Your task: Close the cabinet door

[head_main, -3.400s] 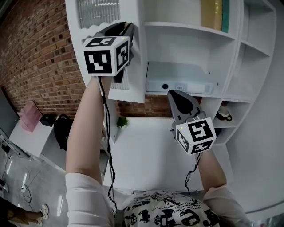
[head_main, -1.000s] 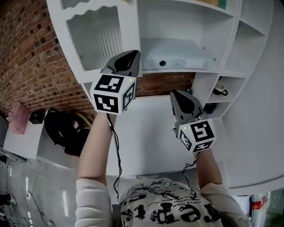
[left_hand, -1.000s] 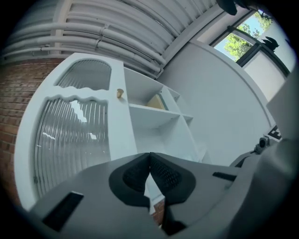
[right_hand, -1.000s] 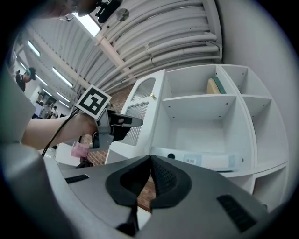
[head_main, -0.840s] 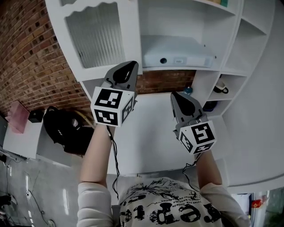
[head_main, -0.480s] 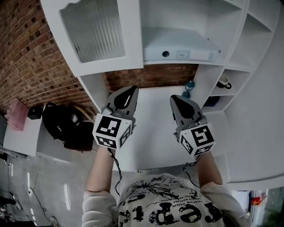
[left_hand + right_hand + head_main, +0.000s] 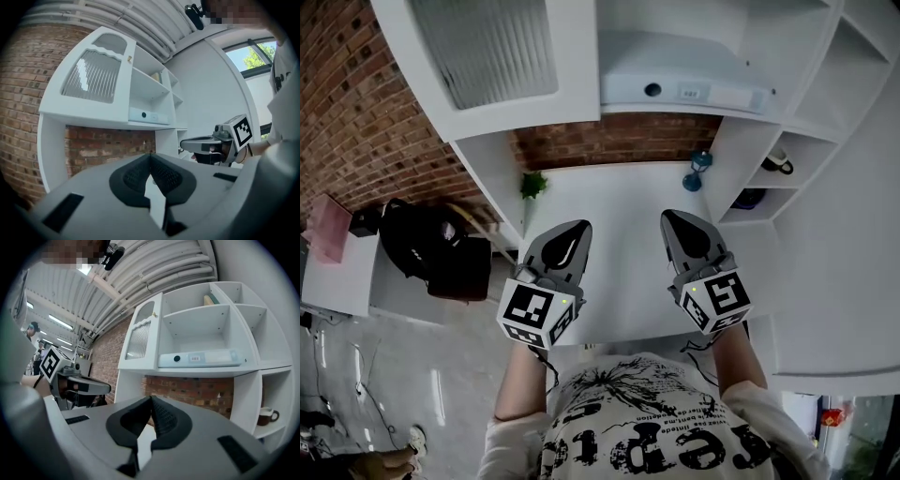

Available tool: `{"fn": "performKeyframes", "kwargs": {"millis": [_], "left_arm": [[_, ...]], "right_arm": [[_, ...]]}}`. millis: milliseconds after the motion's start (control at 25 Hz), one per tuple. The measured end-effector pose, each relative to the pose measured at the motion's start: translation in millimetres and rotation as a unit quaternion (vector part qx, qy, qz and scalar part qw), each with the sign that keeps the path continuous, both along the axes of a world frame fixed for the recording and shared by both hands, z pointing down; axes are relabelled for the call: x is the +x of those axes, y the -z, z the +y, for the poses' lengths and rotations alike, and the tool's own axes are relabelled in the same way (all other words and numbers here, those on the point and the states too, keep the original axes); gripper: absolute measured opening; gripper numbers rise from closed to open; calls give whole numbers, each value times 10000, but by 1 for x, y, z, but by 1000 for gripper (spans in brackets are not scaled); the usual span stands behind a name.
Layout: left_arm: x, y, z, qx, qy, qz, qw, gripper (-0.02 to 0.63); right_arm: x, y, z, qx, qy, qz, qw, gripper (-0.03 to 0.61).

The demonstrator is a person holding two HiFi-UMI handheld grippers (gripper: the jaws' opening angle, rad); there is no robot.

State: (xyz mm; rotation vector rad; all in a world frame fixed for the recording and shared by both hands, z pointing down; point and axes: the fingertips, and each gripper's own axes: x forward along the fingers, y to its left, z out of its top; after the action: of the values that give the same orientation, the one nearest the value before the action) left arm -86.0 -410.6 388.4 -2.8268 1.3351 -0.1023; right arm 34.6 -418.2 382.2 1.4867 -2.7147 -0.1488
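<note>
The white cabinet door with its ribbed glass pane lies flush over the left compartment; it also shows as the door and the door in the two gripper views. My left gripper hovers low over the white desk, far below the door, jaws shut and empty. My right gripper hangs beside it at the same height, also shut with nothing held. Each gripper view shows its own closed pads, left and right, pointing level at the cabinet.
A flat white device lies on the open shelf right of the door. A small plant and a blue object stand at the desk's back. A mug sits in a side cubby. A black bag lies on the floor at left.
The door, ajar with my left gripper at its edge in the oldest frame, now sits flush. Both grippers have dropped away from the cabinet toward the desk's near edge, the left one farther.
</note>
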Motion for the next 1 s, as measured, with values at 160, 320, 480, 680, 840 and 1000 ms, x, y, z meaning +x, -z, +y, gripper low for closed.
{"fn": "performKeyframes", "kwargs": {"millis": [160, 320, 480, 680, 840, 1000], "left_arm": [[-4, -11, 4, -76, -22, 7, 10000, 14], [-5, -7, 6, 75, 18, -33, 10000, 14], [-1, -5, 7, 172, -28, -45, 9998, 14], [2, 0, 9, 251, -114, 2, 9996, 14], [4, 5, 14, 315, -173, 55, 9993, 14], [7, 7, 17, 424, -158, -29, 9990, 14]], "right_arm": [[4, -15, 0, -148, -58, 1, 9999, 14], [4, -14, 3, -99, -11, 25, 9999, 14], [4, -13, 7, 31, 4, 75, 10000, 13], [2, -10, 11, 104, 15, 151, 9998, 12], [0, -5, 17, 219, 52, 184, 9996, 12], [0, -5, 21, 287, 68, 153, 9994, 12]]}}
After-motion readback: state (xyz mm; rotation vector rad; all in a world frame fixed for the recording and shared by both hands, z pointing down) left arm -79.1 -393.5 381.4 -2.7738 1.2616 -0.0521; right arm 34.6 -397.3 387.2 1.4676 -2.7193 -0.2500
